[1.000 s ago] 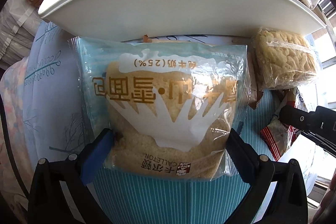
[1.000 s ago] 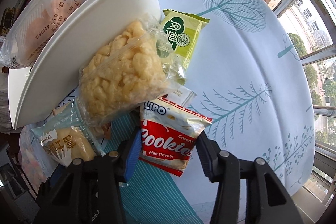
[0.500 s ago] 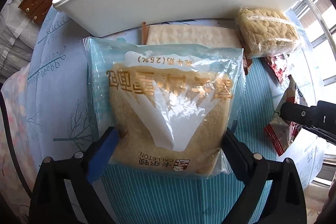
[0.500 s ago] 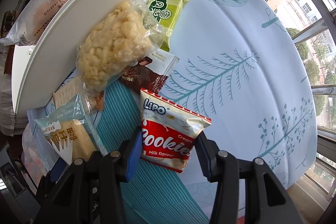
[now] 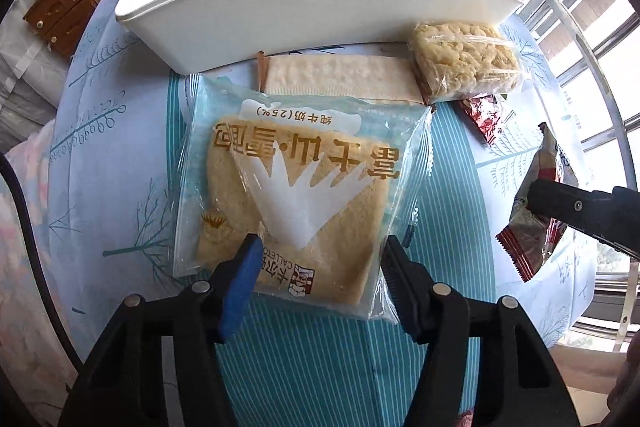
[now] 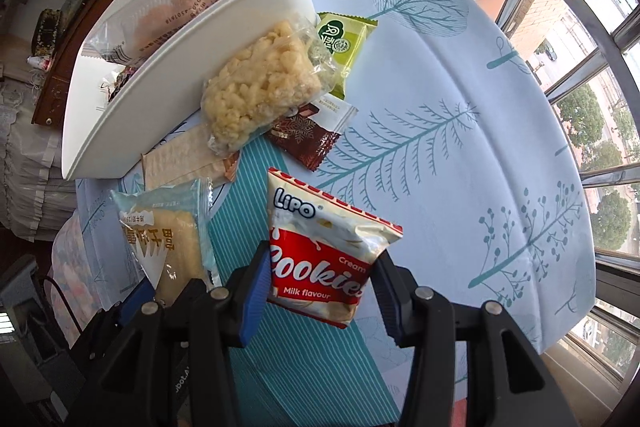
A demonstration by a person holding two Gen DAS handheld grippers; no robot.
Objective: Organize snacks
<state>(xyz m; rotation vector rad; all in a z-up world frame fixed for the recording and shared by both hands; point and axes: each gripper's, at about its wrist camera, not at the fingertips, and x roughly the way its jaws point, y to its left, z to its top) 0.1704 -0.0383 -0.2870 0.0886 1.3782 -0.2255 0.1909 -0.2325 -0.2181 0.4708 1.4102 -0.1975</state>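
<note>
My left gripper [image 5: 320,263] is shut on a light-blue bread packet [image 5: 304,183] and holds it above the table, short of the white bin [image 5: 312,15]. The packet also shows in the right wrist view [image 6: 164,235]. My right gripper [image 6: 320,287] is shut on a red-and-white Lipo cookie packet [image 6: 324,247], held above the tablecloth. That packet shows at the right edge of the left wrist view [image 5: 536,223]. The bin [image 6: 192,75] holds several wrapped snacks.
By the bin's near wall lie a puffed rice cake in clear wrap [image 6: 260,91], a flat beige wafer pack [image 5: 340,79], a dark-red chocolate pack [image 6: 308,139] and a green packet [image 6: 344,43]. Window bars [image 6: 560,27] stand beyond the table's right edge.
Both grippers have pulled back and up from the bin with their packets. The bin's contents, the wafer pack and the chocolate pack have come into view.
</note>
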